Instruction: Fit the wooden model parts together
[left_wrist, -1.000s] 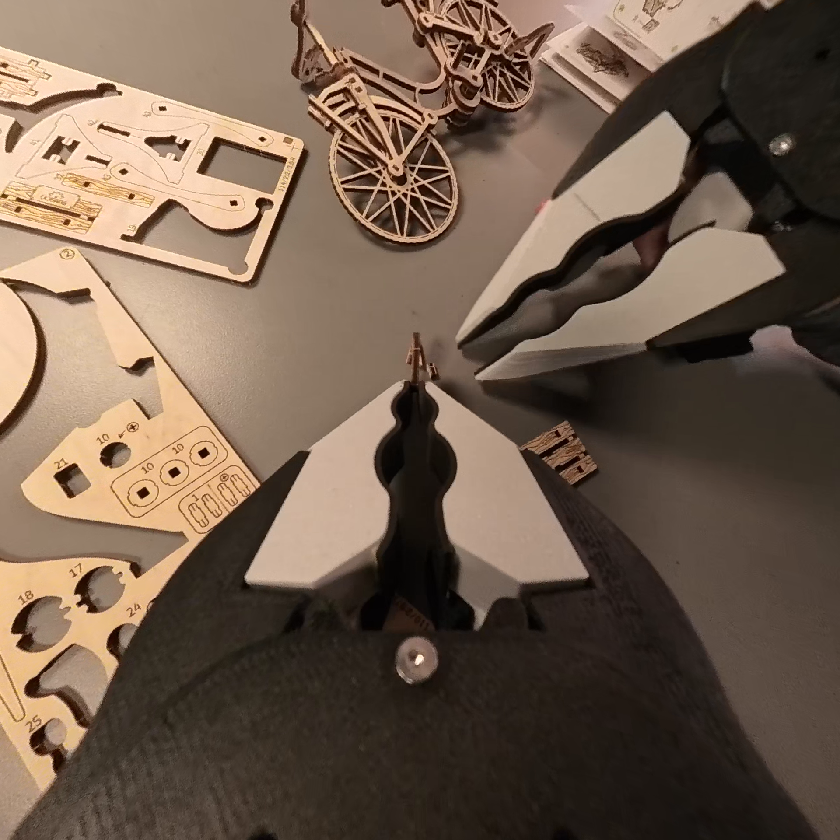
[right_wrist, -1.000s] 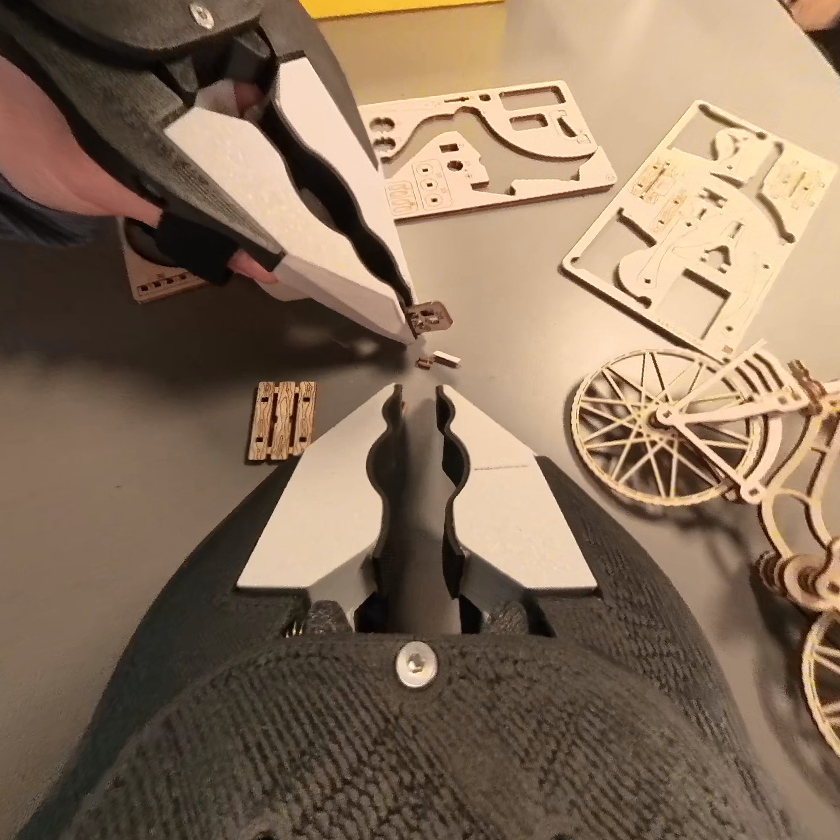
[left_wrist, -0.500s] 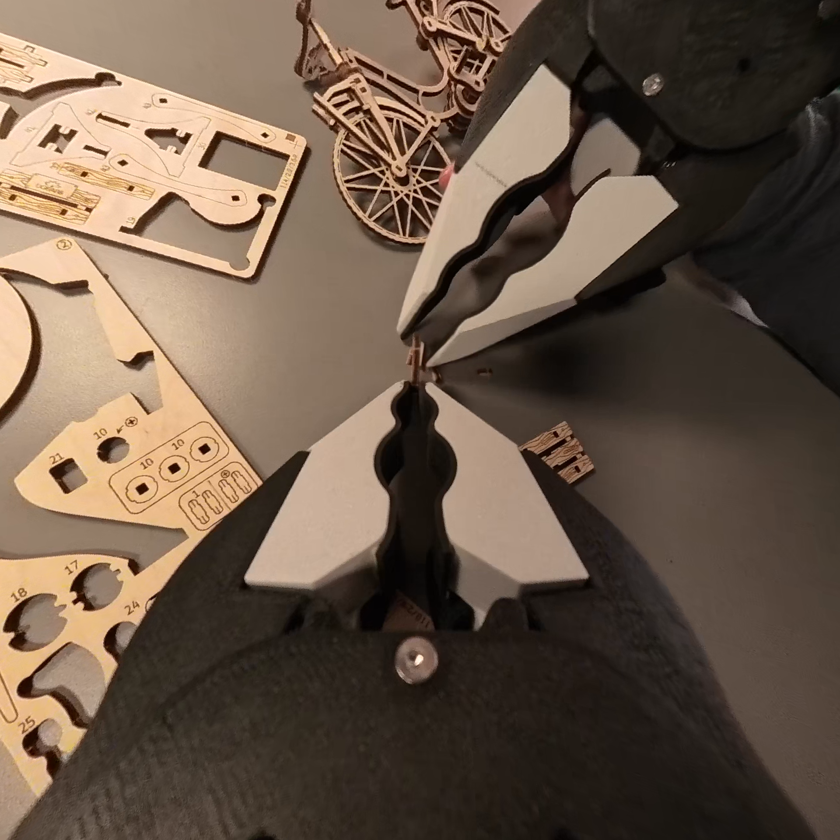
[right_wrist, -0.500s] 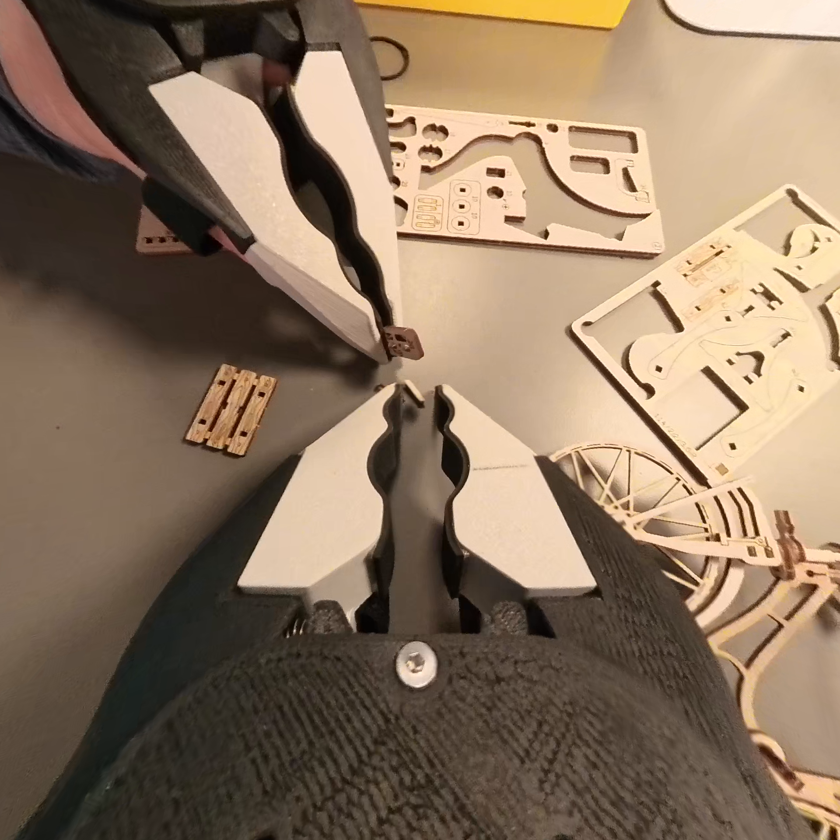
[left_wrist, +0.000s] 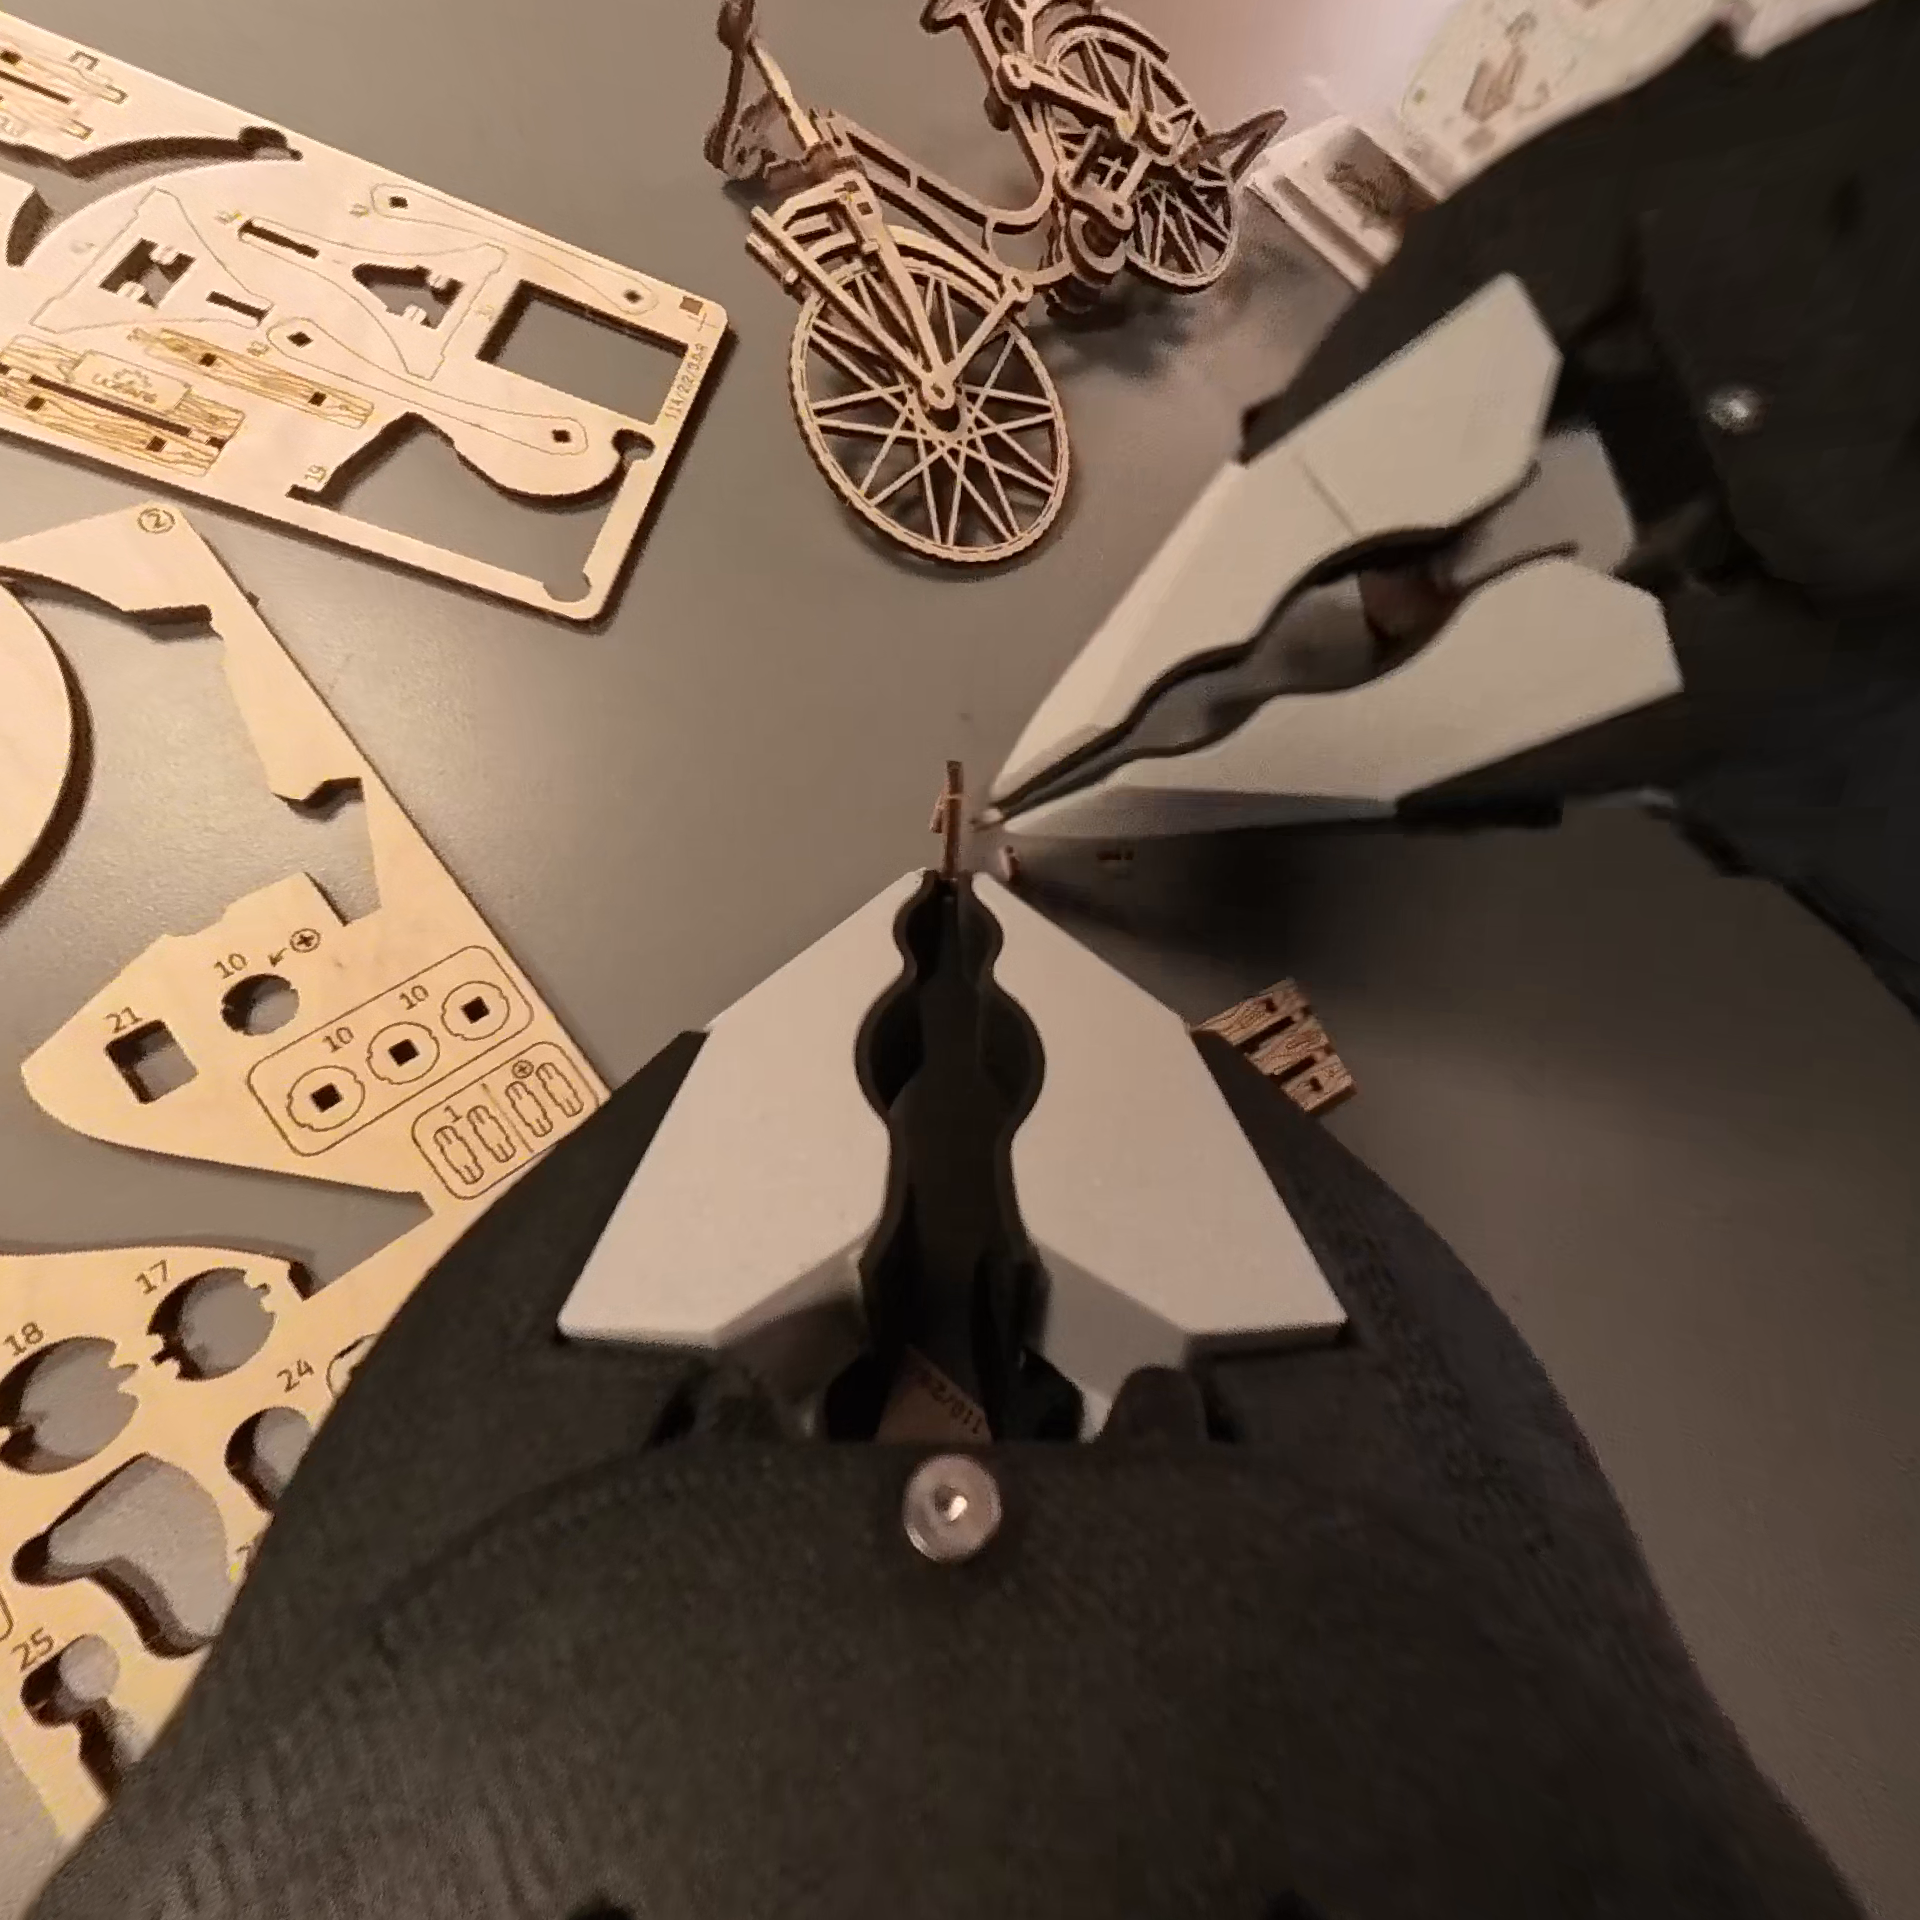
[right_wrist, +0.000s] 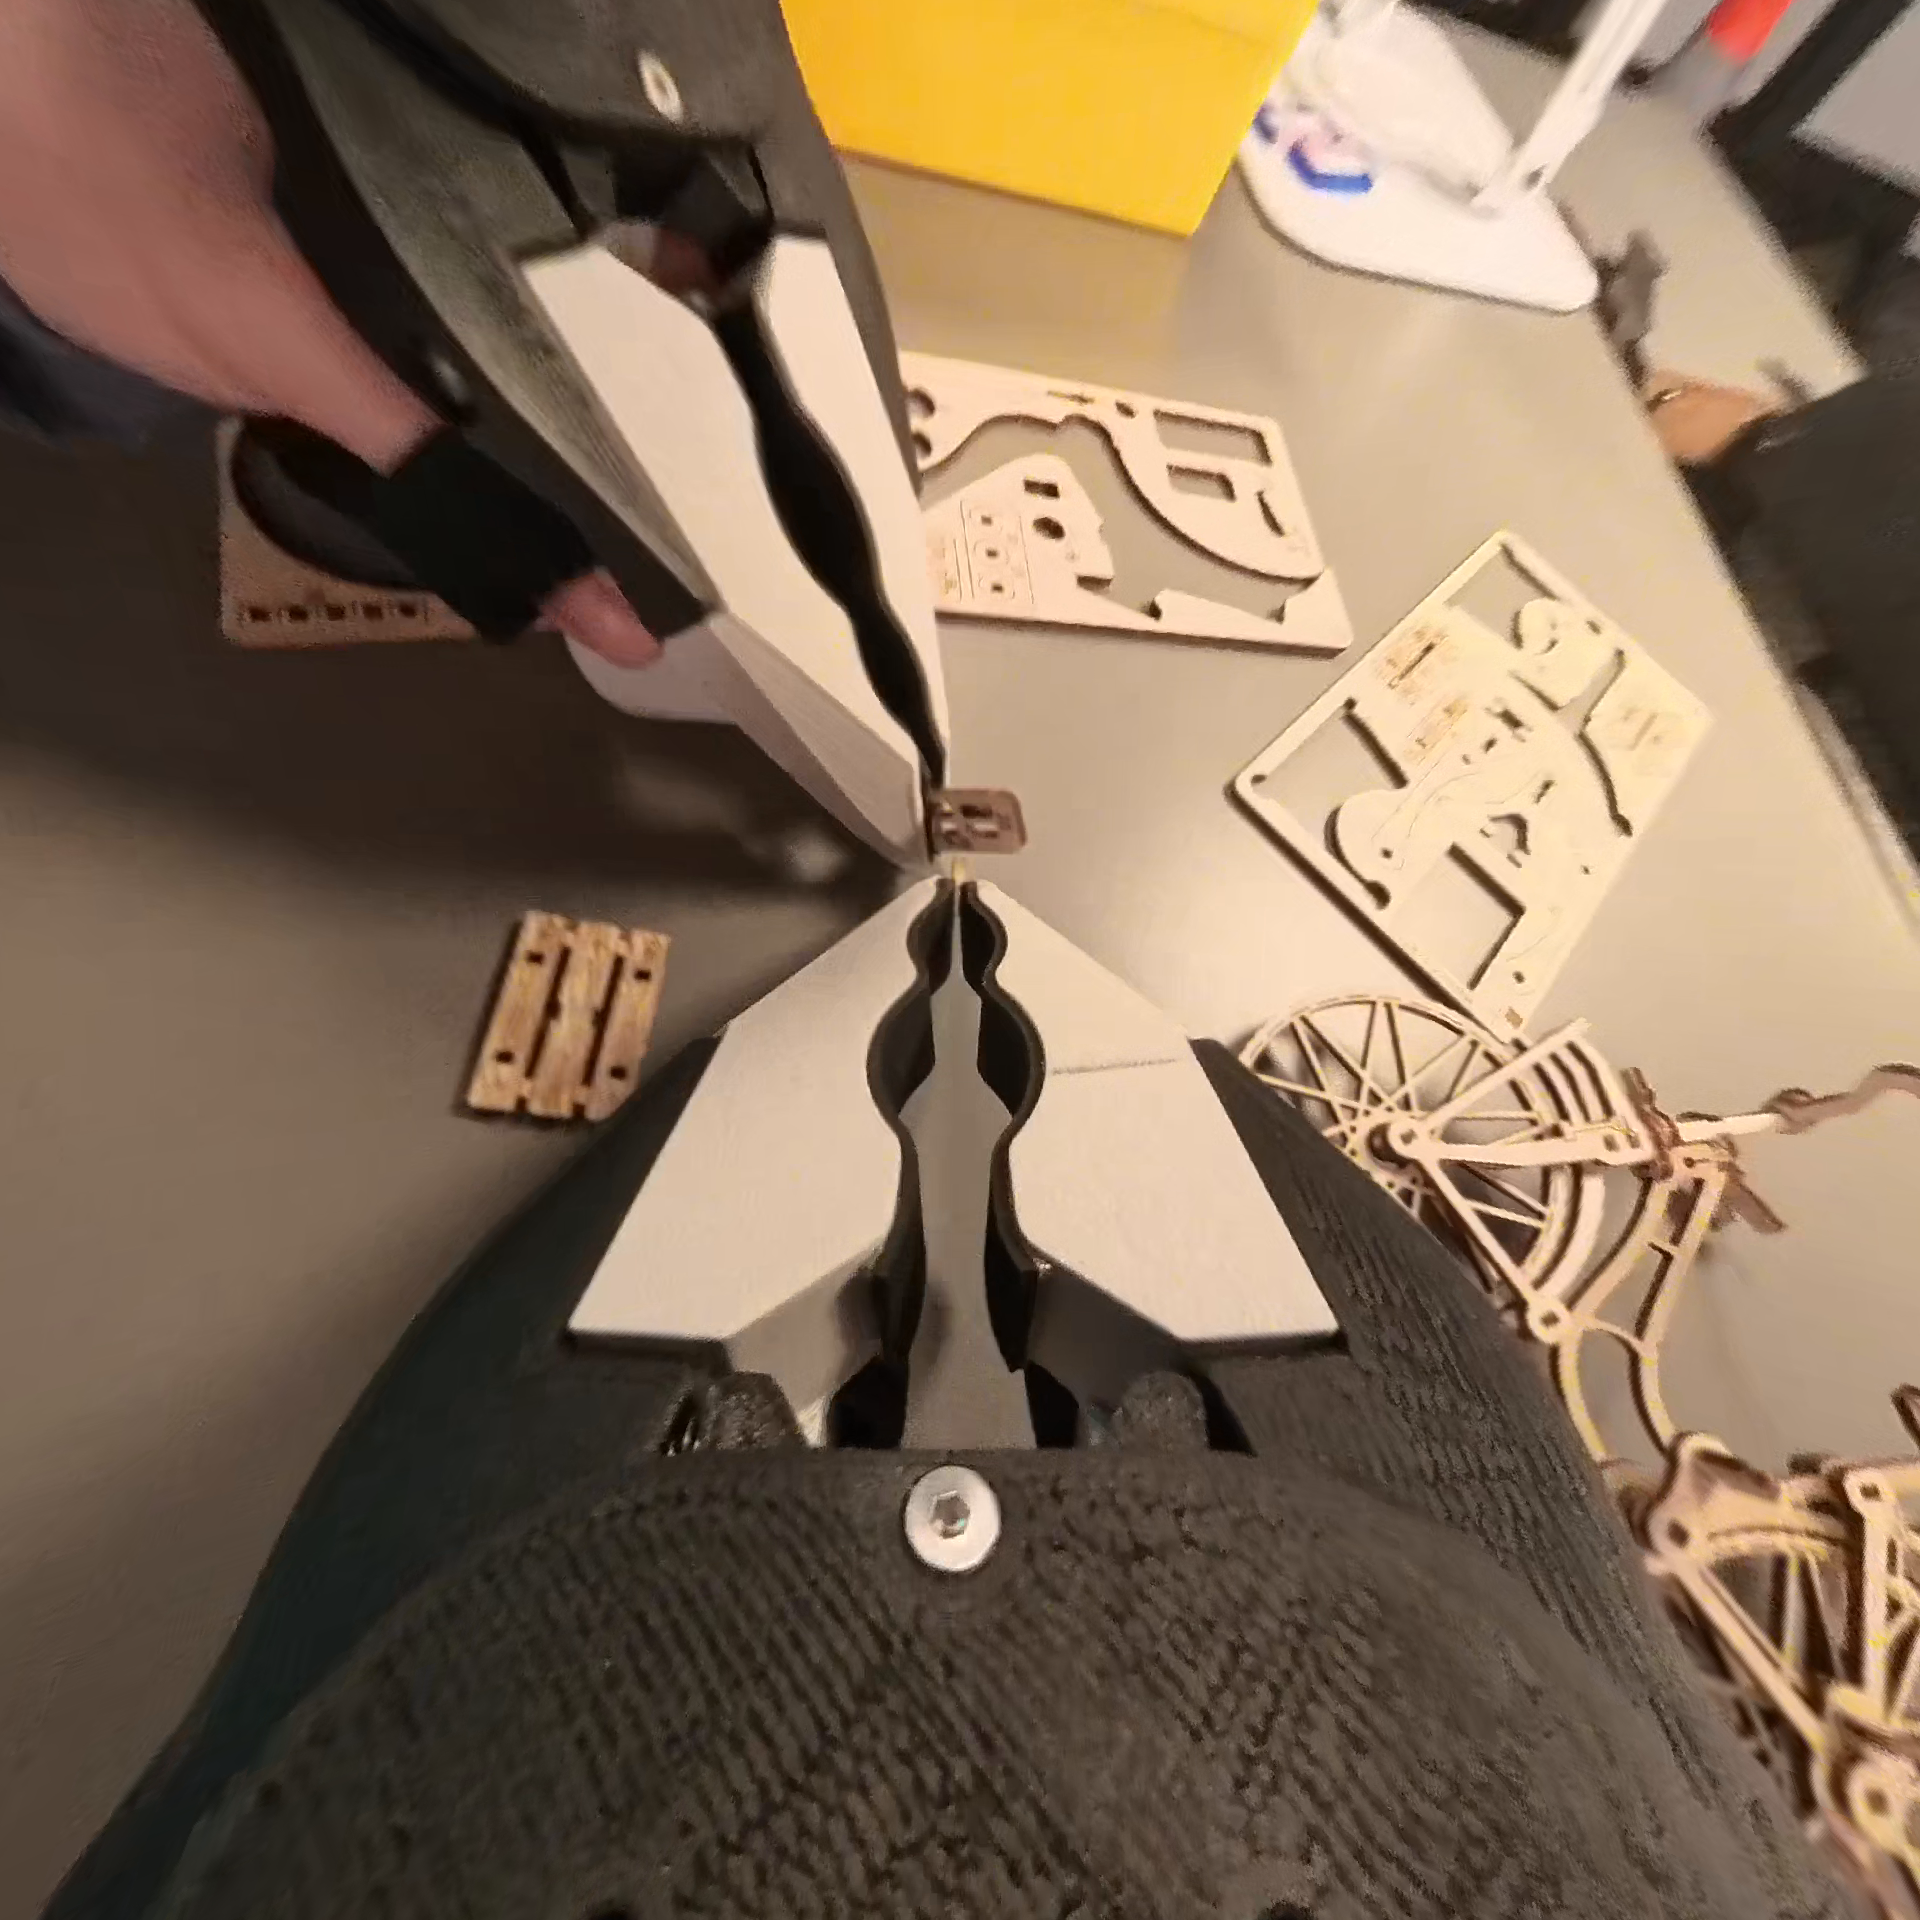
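Left gripper (left_wrist: 951, 878) clamps small slotted wooden plate (right_wrist: 975, 819) above grey table (left_wrist: 1455, 1195); right gripper (right_wrist: 954, 889) pinches tiny peg (right_wrist: 957, 871), tip touching plate. Risk: misaligned push pops peg free, lost beside plank piece (right_wrist: 566, 1016).

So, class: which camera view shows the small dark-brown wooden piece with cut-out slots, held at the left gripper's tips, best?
The right wrist view: the small dark-brown slotted wooden piece faces the camera, its flat side and slots visible at the left gripper. The left wrist view shows it only edge-on, a thin sliver at the tips.
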